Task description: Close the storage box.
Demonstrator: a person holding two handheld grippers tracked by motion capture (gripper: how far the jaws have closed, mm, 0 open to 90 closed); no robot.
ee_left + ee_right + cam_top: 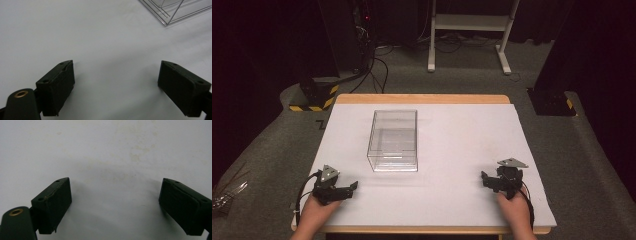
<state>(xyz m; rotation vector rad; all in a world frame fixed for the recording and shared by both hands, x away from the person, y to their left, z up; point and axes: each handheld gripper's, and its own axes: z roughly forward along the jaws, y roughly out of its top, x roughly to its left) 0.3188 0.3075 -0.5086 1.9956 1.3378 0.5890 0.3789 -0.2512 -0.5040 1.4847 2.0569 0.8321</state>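
table (462,150): white sheet, bare apart from the box.
clear box (393,140): left of table centre, empty, long axis running away from the person.
left gripper (343,189): nearer the box, near-left of it, jaws wide apart, empty.
right gripper (490,181): well right of the box, jaws wide apart, empty.

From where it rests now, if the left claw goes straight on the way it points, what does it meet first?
Probably nothing soon: the left claw points right across the bare white table. The clear box lies off that line, and the right claw sits far across, though depth is unclear.
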